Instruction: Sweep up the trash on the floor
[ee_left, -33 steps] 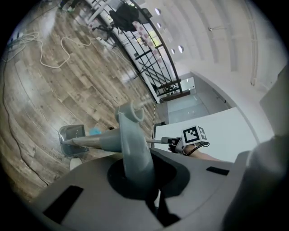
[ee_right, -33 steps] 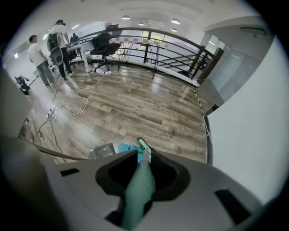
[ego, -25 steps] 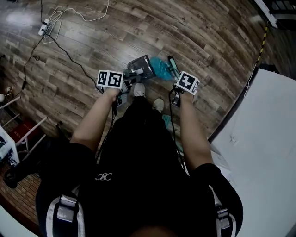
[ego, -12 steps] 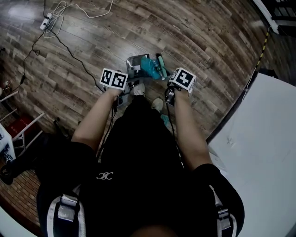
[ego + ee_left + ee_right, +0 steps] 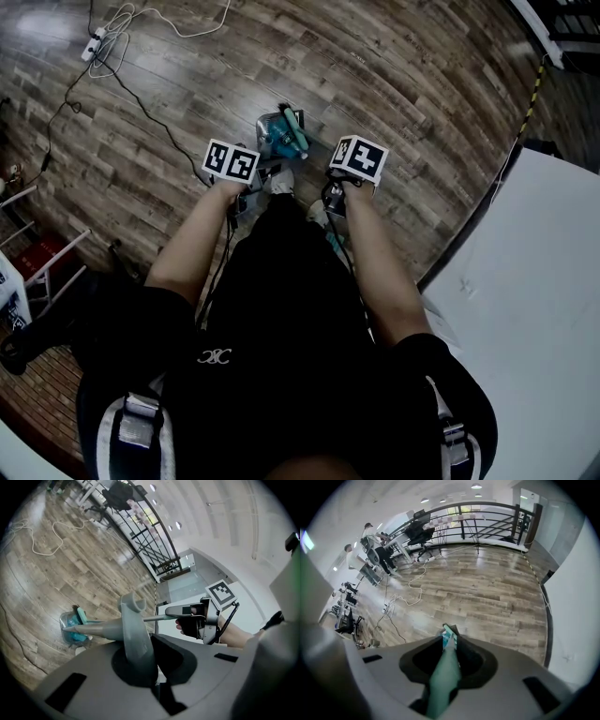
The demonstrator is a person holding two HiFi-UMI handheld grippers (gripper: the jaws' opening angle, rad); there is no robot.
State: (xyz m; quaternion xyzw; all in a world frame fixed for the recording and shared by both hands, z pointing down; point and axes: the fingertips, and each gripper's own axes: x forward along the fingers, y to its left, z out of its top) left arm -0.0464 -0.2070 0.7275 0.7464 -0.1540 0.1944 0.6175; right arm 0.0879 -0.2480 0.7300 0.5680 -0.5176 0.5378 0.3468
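since a second ago, swung the brush (image 5: 289, 139) left over the floor (image 5: 394, 75) and into the pan (image 5: 266, 125), drawing the right claw (image 5: 446, 667) in near the left claw (image 5: 140, 667). holding the grey pan handle (image 5: 133, 634) fast in the left claw, clamped tight on it, and the teal brush handle (image 5: 443, 686) clamped the same way in the right. looks like the end of a sweep-in stroke. no loose trash to be made out on the boards, so probably under the bristles in the pan. next, likely: lift the brush clear, keep the pan level, carry off. plenty of open floor ahead. mind the cables (image 5: 111, 21) far left, the shoe (image 5: 281, 181) just behind the pan, and the white wall (image 5: 534, 300) near on the right.
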